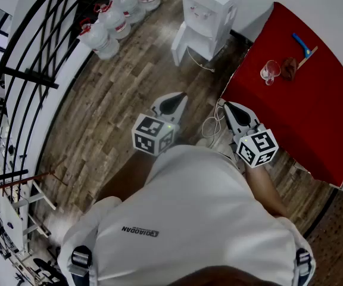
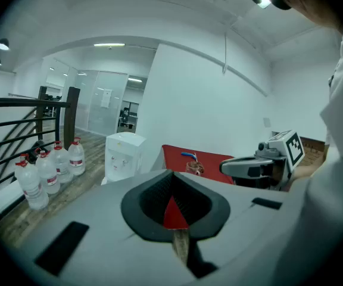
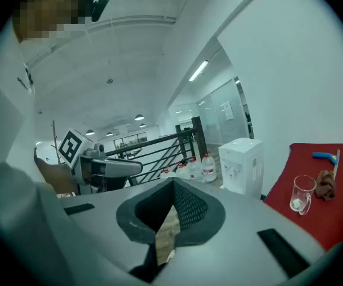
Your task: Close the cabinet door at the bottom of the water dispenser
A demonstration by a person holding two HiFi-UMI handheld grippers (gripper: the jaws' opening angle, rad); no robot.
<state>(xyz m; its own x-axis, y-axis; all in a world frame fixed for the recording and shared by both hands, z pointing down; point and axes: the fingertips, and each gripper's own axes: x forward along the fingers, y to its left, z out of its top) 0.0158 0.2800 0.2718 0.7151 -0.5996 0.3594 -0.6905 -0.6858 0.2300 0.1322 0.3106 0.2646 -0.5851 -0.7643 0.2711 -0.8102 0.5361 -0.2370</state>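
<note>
Both tools are pressed together with nothing between them: the left tool (image 1: 174,102) and right tool (image 1: 236,113), each a smooth grey wedge with ribbed black pads, are held side by side and tilted slightly down. Each one carries a cube (image 1: 153,134) with black-and-white square markers at its rear, just in front of the person's white shirt (image 1: 195,219).

Brown wood planks make up the floor (image 1: 118,112) below the tools, and a thin white cable (image 1: 213,124) lies looped between them. Just right of the right tool is a counter (image 1: 314,118) under a red cloth cover. On it stand a clear glass mug (image 1: 270,71), a crumpled brown rag (image 1: 289,68) and a stick (image 1: 305,47) with a blue end.

The dispenser (image 1: 210,8), a boxy white unit, stands against the wall straight ahead of the tools and well apart from them. Its bottom door (image 1: 180,43), a flat white panel, hangs open toward the left.

Farther left of the dispenser are clear water bottles (image 1: 115,16) with red caps, lined up beside a black metal railing (image 1: 16,70).
</note>
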